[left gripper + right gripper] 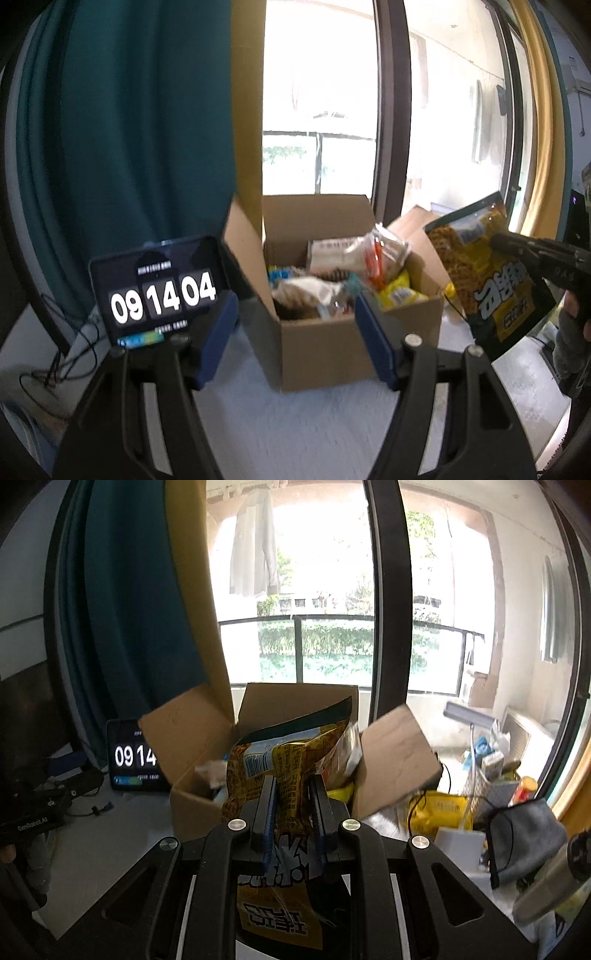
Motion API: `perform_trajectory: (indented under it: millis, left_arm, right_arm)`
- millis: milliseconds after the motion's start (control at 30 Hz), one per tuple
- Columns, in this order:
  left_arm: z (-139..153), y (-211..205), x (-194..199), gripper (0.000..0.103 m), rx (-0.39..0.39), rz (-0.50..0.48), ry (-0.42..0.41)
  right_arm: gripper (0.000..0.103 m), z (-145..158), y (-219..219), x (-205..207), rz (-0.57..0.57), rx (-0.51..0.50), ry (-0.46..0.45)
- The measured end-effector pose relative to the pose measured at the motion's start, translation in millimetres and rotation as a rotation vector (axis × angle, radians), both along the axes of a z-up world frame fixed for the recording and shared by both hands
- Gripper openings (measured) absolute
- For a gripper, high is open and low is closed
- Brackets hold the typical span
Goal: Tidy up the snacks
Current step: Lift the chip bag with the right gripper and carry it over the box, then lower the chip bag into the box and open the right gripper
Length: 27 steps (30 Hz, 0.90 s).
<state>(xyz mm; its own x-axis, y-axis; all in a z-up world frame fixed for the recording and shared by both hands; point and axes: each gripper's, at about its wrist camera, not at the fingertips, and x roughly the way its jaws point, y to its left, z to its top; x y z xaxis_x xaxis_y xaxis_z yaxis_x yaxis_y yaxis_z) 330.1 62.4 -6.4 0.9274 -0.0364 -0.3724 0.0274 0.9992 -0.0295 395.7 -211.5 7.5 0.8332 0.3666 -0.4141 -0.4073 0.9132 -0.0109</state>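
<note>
Left view: the left gripper (295, 328) is kept about half open with nothing gripped, free for the box (332, 343) just ahead. Right view: the yellow bag (291, 775) is pinched tight by the right gripper (293, 812), held up near the box, probably so it clears the flaps.
</note>
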Motion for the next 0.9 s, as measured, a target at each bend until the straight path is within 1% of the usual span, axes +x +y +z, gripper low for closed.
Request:
perform_trajectory:
  millis: [167, 300, 433, 567, 733, 800, 900]
  left_arm:
    - [10.6, 3.6, 21.3, 0.067, -0.015, 0.024, -0.047]
    - [9.0, 6.8, 43.6, 0.067, -0.048, 0.053, -0.045]
    - [6.8, 7.5, 56.8, 0.067, -0.057, 0.082, -0.084]
    - [4.4, 8.9, 71.2, 0.067, -0.094, 0.081, -0.089]
    - [2.8, 6.8, 88.7, 0.067, -0.070, 0.083, -0.109]
    - [-1.9, 6.9, 97.8, 0.067, -0.056, 0.095, -0.092]
    - [-10.3, 7.9, 110.8, 0.067, -0.058, 0.098, -0.069]
  right_arm:
    - [0.019, 10.1, 6.2, 16.4, -0.003, 0.017, -0.033]
    - [0.019, 15.4, 11.3, 35.7, -0.013, 0.039, -0.038]
    - [0.019, 18.8, 19.5, 51.5, -0.028, 0.024, -0.064]
    - [0.019, 17.3, 27.0, 67.6, -0.057, 0.013, -0.078]
    - [0.019, 13.8, 35.2, 85.8, -0.079, 0.005, -0.099]
    - [0.019, 11.7, 39.2, 95.0, -0.077, 0.000, -0.102]
    - [0.019, 6.3, 48.0, 107.5, -0.075, -0.016, -0.113]
